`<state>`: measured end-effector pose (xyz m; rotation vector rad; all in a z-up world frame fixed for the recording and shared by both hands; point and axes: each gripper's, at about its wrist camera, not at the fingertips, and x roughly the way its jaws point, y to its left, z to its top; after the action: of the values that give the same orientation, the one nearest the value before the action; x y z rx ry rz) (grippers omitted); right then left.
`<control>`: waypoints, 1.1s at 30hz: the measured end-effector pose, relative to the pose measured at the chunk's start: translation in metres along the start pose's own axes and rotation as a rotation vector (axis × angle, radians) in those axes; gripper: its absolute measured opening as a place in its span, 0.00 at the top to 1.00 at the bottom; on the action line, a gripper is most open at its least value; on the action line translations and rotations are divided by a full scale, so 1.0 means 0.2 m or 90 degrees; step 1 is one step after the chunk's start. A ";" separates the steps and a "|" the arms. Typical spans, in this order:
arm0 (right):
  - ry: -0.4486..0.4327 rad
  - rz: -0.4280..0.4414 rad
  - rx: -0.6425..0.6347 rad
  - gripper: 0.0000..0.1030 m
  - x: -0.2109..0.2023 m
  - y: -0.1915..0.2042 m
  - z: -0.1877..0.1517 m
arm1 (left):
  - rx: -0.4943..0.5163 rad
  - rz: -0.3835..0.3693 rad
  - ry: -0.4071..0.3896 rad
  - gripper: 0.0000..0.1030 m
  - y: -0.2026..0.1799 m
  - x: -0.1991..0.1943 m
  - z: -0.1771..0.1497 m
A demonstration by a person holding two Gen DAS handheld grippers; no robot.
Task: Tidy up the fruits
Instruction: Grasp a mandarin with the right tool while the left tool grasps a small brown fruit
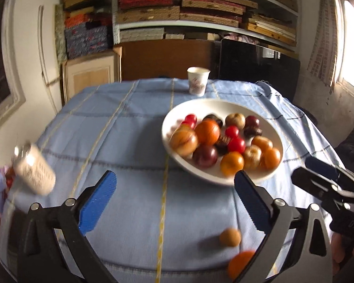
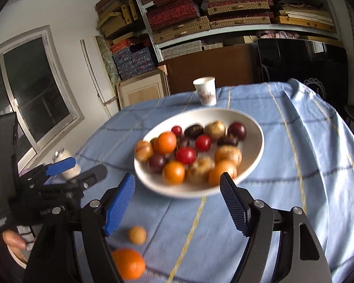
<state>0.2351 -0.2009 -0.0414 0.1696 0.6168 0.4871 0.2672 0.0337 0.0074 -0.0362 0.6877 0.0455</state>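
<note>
On my near edge of the table sit an orange (image 2: 129, 263) and a tan fruit (image 2: 136, 235) — outside the bowl (image 1: 172, 118). Both grippers (image 1: 174, 202) (image 2: 177, 202) gape empty; a sloppy pinch could roll either off.

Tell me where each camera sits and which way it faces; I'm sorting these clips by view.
Left wrist: on the left gripper, looking forward and down over the blue tablecloth at the fruit bowl; its own open blue fingers show, the right gripper at right.
Right wrist: on the right gripper, facing the same bowl; its open fingers show, the left gripper and a hand at left.
Shared: bowl, paper cup, shelves, two loose fruits.
</note>
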 end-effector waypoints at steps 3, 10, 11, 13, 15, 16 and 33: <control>0.034 0.002 0.001 0.27 0.01 0.02 -0.08 | -0.016 0.022 0.016 0.05 0.05 0.00 -0.07; 0.076 0.066 -0.052 0.27 -0.02 0.19 -0.20 | -0.072 0.026 0.039 0.05 0.18 -0.04 -0.14; 0.086 0.072 -0.069 0.27 -0.02 0.23 -0.22 | -0.081 0.037 0.037 0.05 0.20 -0.04 -0.15; 0.106 0.073 -0.106 0.27 -0.01 0.29 -0.26 | -0.091 0.068 0.035 0.05 0.24 -0.05 -0.17; 0.124 0.071 -0.138 0.27 0.01 0.35 -0.29 | -0.107 0.080 0.043 0.05 0.28 -0.04 -0.17; 0.132 0.070 -0.148 0.27 0.01 0.36 -0.30 | -0.116 0.080 0.048 0.05 0.29 -0.03 -0.17; 0.200 0.037 -0.180 0.38 0.10 0.40 -0.38 | -0.138 0.076 0.069 0.05 0.31 -0.01 -0.18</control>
<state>0.1735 -0.1201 -0.0902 -0.1607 0.8428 0.6585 0.2398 0.0946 -0.0210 -0.2074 0.7910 0.2336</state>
